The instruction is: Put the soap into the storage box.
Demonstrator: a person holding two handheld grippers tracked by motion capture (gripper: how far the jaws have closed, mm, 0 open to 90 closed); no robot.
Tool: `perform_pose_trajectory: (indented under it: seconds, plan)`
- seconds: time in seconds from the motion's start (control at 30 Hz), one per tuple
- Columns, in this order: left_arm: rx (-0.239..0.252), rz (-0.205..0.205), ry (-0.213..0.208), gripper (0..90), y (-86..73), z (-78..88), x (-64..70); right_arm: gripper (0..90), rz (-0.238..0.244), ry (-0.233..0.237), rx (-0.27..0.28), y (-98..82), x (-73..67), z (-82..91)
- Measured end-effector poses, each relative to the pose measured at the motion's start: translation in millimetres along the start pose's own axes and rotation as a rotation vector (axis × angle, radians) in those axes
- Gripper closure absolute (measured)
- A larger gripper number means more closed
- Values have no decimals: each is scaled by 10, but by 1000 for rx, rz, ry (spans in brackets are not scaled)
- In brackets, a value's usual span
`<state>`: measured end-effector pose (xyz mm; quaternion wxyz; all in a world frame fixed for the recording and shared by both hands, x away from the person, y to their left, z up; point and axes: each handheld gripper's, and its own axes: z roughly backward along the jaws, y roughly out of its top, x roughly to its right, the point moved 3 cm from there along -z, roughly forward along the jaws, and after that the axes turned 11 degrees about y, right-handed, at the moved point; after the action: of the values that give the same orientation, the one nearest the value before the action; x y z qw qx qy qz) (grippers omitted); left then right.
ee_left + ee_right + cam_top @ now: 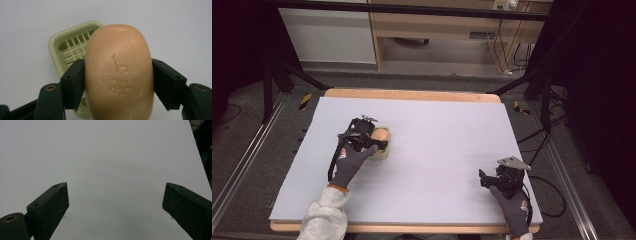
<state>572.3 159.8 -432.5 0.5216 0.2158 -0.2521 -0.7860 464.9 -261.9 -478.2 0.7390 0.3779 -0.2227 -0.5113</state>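
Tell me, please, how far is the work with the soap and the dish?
Done: the left gripper has the soap bar clamped between its jaws. In hand: it holds the bar over the green soap dish. Left: setting it into the dish and letting go. The right gripper waits open above the table.

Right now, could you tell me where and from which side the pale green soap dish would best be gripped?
Probably by one long side wall of the soap dish, coming from above with one jaw inside and one outside: the wall is thin and upright, while the whole dish looks wide. The right gripper stands open and free; the left gripper is shut on the soap bar.
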Motion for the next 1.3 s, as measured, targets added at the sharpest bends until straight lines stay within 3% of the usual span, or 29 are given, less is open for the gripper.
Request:
perform_pose_trajectory:
  seconds: [0.17,0.63,1.3]
  plan:
    - [-3,25,9,317,17,-74,-57,74,0,-1,-4,1,-3,-5]
    - [-16,44,41,317,48,-180,-144,74,0,0,-8,-1,-9,-12]
    - [-57,45,63,317,-27,-343,-131,73,4,2,-7,-1,-11,-14]
